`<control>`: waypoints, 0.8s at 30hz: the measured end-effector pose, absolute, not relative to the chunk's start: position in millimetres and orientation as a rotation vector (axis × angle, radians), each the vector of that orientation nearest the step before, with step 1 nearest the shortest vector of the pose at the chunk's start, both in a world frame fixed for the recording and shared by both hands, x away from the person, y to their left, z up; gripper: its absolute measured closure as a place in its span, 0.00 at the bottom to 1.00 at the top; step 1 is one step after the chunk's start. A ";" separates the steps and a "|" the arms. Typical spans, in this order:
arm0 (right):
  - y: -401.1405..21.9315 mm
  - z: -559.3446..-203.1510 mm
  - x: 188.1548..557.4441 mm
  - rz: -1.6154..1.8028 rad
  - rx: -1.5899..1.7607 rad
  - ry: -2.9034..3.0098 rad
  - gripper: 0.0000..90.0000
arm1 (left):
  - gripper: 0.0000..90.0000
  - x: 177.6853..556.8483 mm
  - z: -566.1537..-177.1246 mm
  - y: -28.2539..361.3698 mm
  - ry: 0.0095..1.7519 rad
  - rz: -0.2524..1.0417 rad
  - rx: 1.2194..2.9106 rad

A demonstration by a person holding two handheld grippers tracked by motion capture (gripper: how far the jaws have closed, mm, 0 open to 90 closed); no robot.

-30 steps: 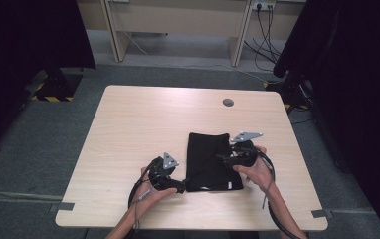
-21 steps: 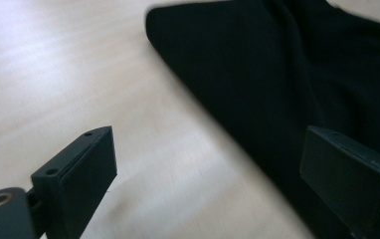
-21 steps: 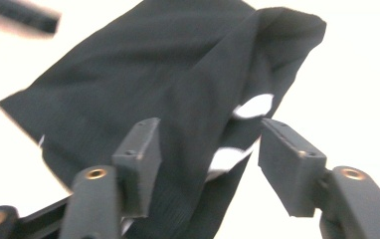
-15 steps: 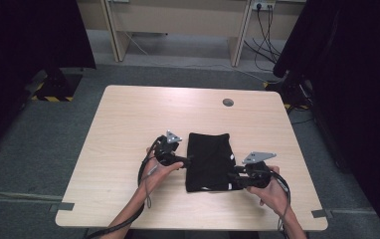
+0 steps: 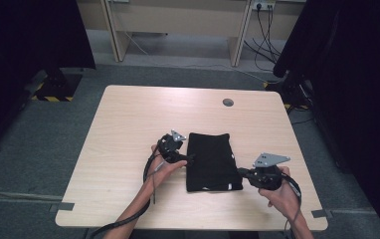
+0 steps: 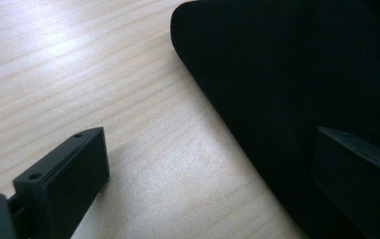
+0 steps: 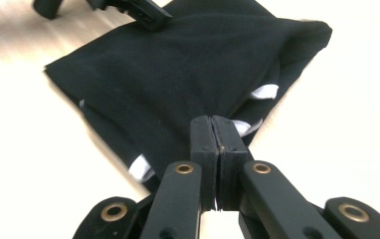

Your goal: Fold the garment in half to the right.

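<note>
Two grippers work a folded black cloth (image 5: 211, 162) on a pale wooden table (image 5: 128, 124), the cloth lying flat near the person's edge, between the hands. At the cloth's left edge, the left gripper (image 5: 185, 158) stands with its jaws spread wide and nothing clamped: in the left gripper view one jaw hangs over bare wood and the other over the dark fabric, so the cloth's edge runs between them. At the near right corner, the right gripper (image 5: 241, 172) has just been closing its jaws, which now meet tight on a pinch of the cloth's edge, small white tags (image 7: 265, 91) peeping from the folds beside them.
</note>
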State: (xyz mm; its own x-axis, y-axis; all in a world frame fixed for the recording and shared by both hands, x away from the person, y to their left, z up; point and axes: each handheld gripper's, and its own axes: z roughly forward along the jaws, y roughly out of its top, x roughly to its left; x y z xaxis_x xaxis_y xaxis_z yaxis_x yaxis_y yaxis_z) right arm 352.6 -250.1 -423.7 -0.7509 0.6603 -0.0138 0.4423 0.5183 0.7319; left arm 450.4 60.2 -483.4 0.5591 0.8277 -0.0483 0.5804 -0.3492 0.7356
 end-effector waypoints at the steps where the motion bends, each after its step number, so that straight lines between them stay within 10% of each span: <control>1: -251.6 -422.1 349.0 1.068 0.918 2.472 0.99 | 0.02 450.5 -483.4 60.2 1.126 0.435 2.066; 13: -257.8 -460.0 340.9 1.038 0.994 2.508 0.98 | 0.01 452.0 -483.3 62.1 1.119 0.418 2.061; 24: -251.1 -421.9 378.9 1.153 1.043 2.358 0.47 | 0.05 401.5 -471.8 68.3 1.043 0.357 2.043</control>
